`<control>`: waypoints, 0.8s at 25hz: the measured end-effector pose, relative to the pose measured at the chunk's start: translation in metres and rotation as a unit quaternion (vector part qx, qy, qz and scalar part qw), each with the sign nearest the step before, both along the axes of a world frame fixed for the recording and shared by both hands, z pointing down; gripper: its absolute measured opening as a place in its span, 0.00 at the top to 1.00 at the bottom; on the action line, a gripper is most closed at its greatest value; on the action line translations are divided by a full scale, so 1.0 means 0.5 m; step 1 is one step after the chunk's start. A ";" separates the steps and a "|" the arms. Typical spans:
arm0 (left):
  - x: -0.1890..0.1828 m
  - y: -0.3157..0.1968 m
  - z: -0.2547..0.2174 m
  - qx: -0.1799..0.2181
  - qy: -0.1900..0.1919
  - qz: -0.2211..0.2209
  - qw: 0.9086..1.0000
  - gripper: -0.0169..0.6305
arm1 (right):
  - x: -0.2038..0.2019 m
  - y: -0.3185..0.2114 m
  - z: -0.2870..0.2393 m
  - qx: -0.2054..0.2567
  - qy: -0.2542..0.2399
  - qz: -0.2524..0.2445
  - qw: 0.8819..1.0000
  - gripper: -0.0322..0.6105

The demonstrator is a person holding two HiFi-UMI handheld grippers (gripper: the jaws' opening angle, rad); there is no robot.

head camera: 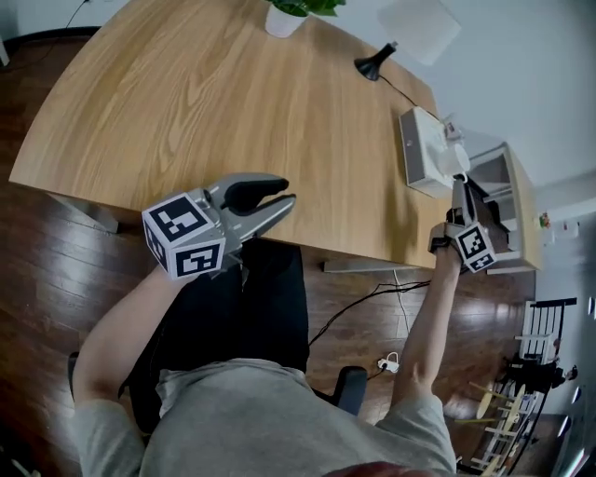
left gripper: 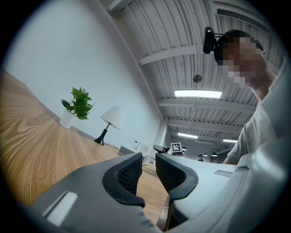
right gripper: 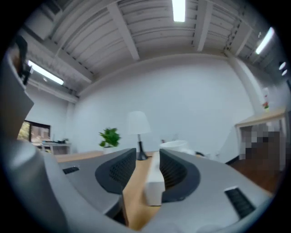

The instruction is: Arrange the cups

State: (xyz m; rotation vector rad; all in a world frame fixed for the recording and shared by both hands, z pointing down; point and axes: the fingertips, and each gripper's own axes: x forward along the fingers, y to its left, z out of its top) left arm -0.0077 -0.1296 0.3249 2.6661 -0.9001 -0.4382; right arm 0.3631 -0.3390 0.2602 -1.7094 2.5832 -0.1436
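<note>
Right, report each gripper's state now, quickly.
Left gripper: open, nothing between its jaws.
Right gripper: open, with the wall of a white box between its jaws, not clamped.

A plant (head camera: 296,9) and lamp (head camera: 372,64) stand on the table (head camera: 233,112).

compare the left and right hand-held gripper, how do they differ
The left hand-held gripper hovers at the table's near edge; the right hand-held gripper is at its right end. The left's jaws have nothing between them; the right's straddle a white box's edge. Both stand open.
</note>
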 end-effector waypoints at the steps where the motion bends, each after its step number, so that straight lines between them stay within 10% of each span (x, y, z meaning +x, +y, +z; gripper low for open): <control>1: 0.000 0.000 -0.001 0.001 0.001 0.000 1.000 0.84 | -0.065 0.033 0.002 0.011 -0.011 -0.037 0.999 0.71; 10: 0.000 0.004 0.004 0.004 -0.003 -0.001 1.000 0.84 | -0.542 0.250 0.126 0.022 0.042 -0.274 0.961 0.71; 20: 0.003 0.008 -0.002 0.005 0.002 -0.002 1.000 0.84 | -0.596 0.277 0.171 0.006 0.080 -0.270 0.960 0.71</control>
